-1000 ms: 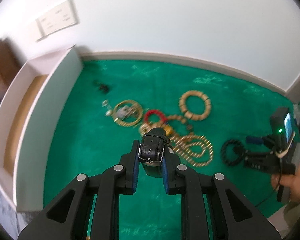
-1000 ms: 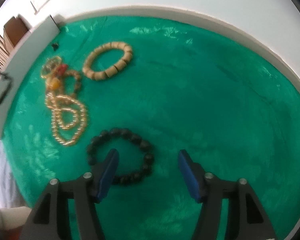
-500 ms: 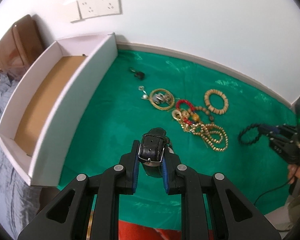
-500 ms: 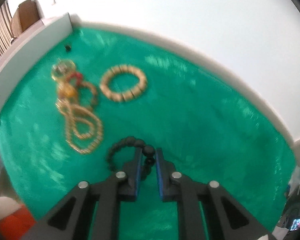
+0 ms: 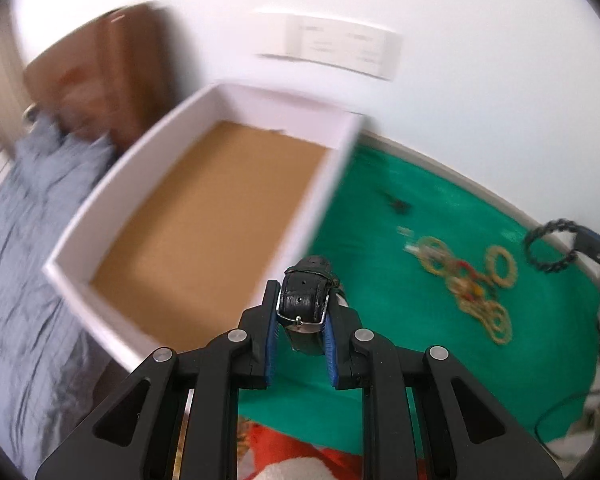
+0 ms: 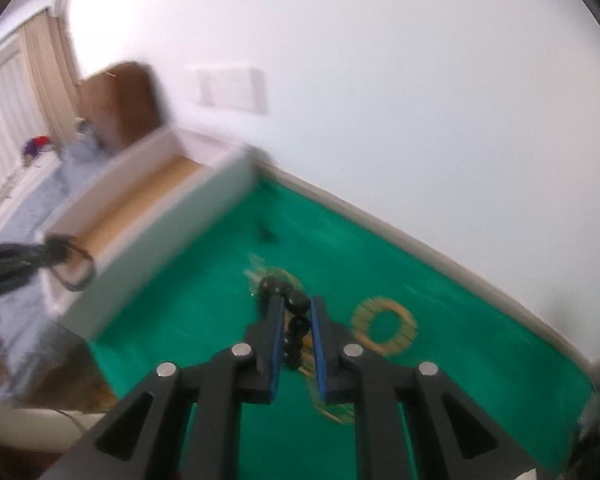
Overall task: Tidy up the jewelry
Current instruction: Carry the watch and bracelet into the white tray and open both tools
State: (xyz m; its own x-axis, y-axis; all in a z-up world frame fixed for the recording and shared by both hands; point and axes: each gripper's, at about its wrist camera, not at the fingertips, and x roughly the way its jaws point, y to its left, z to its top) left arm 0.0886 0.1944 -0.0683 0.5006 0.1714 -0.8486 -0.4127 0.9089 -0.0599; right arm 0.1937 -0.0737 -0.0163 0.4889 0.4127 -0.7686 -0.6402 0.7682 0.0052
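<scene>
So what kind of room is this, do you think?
Probably a bedroom at home: rumpled grey bedding beside a brown wooden headboard, beige curtains, and white wall sockets. Jewelry lies on a green velvet cloth near a white cardboard box.

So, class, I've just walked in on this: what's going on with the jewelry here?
A person is sorting jewelry with two handheld grippers. The left gripper is clamped on a black watch strap, held up next to the white box, whose brown floor looks bare. The right gripper is clamped on a black bead bracelet, lifted above the green cloth. Other bracelets and a gold chain lie on the cloth.
</scene>
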